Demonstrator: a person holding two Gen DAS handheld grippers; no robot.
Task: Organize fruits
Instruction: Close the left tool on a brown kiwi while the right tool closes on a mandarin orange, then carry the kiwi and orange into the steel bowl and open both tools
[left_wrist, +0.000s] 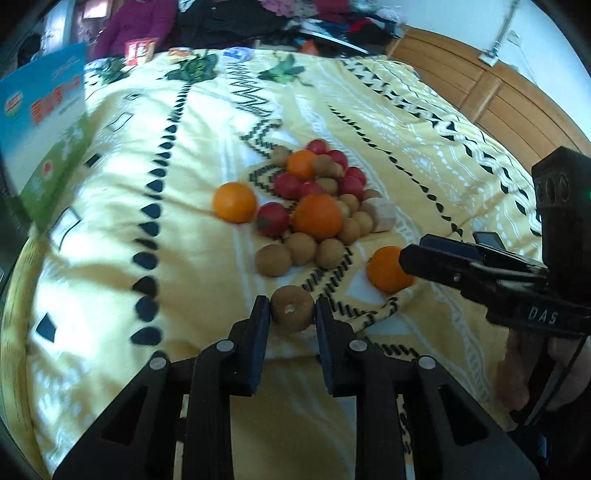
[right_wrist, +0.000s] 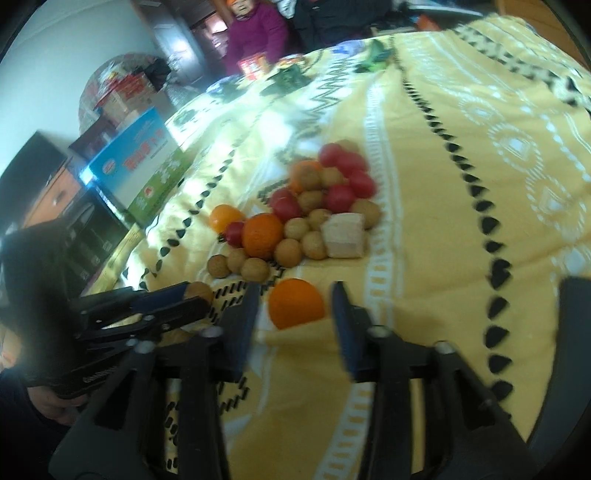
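Note:
A pile of fruit lies on the yellow patterned bedspread (left_wrist: 184, 295): oranges, red tomatoes (left_wrist: 272, 218) and several brown round fruits (left_wrist: 274, 260). My left gripper (left_wrist: 291, 312) is shut on one brown fruit (left_wrist: 292, 309), just in front of the pile. It also shows in the right wrist view (right_wrist: 199, 293). My right gripper (right_wrist: 295, 306) is open, its fingers on either side of a separate orange (right_wrist: 296, 308), apart from it. That orange shows in the left wrist view (left_wrist: 386, 269) at the right gripper's tip.
A pale block (right_wrist: 344, 235) lies at the pile's right side. A blue and green box (right_wrist: 142, 170) stands at the bed's left edge (left_wrist: 44, 122). A person in purple (right_wrist: 255, 33) sits at the far end. A wooden headboard (left_wrist: 480, 85) is at the right.

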